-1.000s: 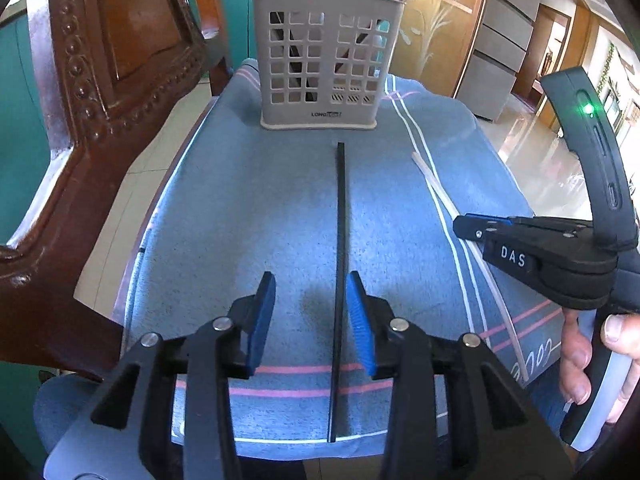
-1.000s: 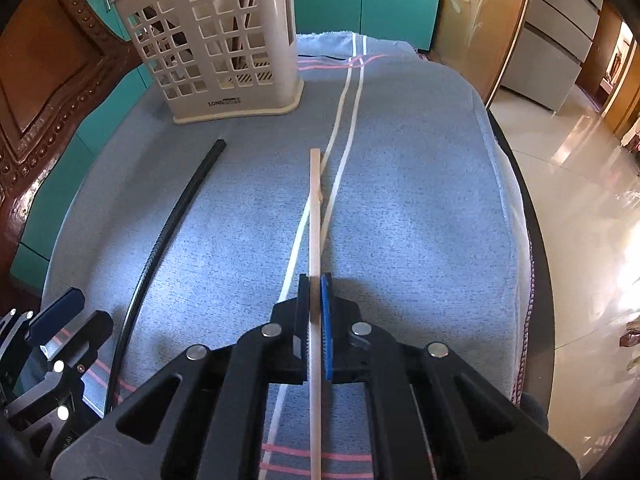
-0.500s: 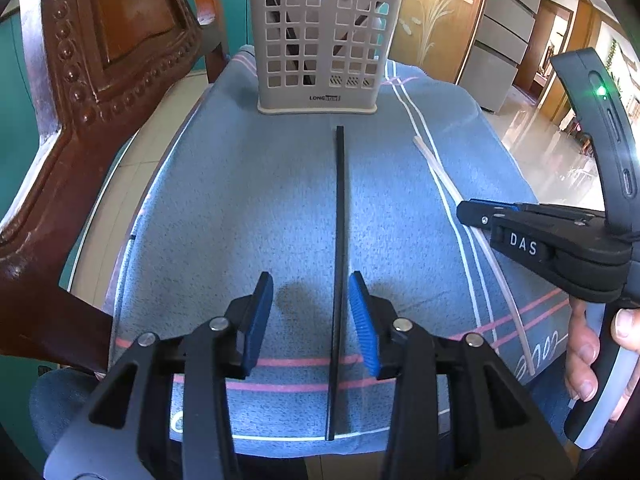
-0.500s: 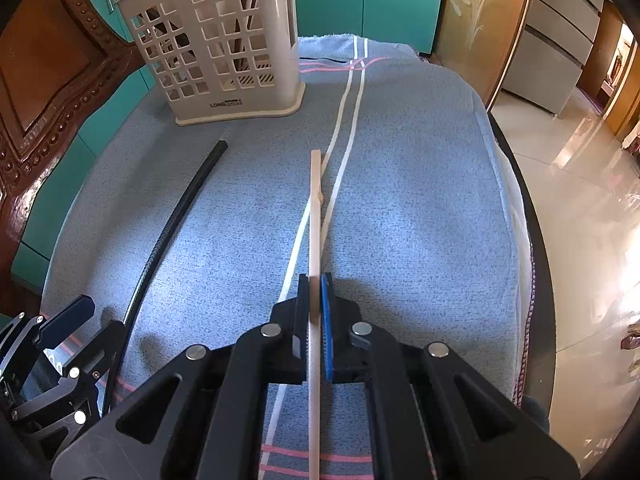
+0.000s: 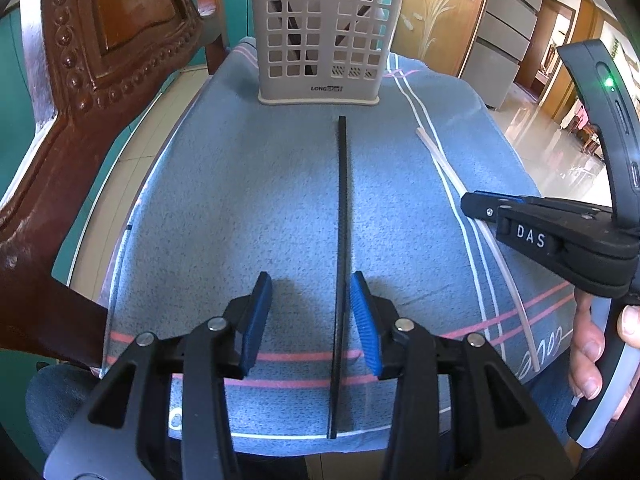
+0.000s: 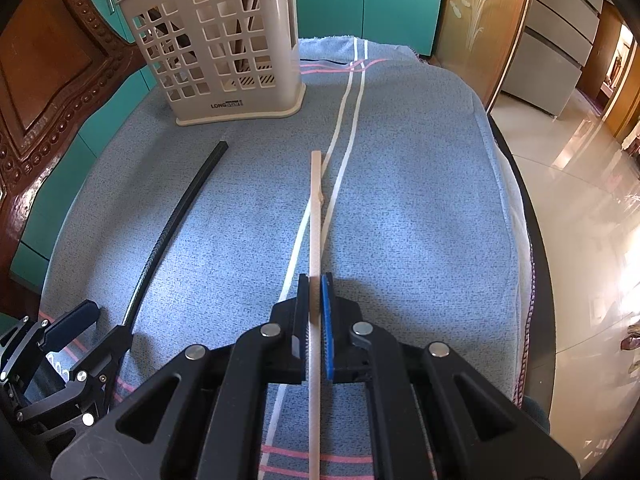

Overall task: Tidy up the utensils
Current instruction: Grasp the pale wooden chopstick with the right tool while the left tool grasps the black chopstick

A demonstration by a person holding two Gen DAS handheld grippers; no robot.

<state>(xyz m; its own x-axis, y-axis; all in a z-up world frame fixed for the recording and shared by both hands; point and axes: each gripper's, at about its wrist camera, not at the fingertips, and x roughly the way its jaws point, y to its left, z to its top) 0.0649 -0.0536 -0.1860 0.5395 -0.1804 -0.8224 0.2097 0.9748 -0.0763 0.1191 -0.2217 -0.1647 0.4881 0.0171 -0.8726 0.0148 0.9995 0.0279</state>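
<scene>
Left tongs (image 5: 310, 308): spread wide and low over the blue towel-covered bench (image 5: 248, 184), gripping nothing.
Long black ribbed chopstick (image 5: 341, 240): flat on the towel, running between the blue pads, tight against the right-hand pad (image 5: 363, 320); whether they touch, can't tell. Far tip sits just short of the holder.
Right tongs (image 6: 315, 308): pinched narrow on the pale cream chopstick (image 6: 315, 216), which points straight ahead over the white stripes; its far end looks to be on the cloth.
Beige slotted plastic utensil holder (image 5: 324, 36): upright at the far end of the bench, dark handles showing through the grid.
Carved wooden chair back (image 5: 92, 64): close on the left side.
Person's hand (image 5: 596, 344): wrapped around the right gripper's handle, lower right of the left view.
</scene>
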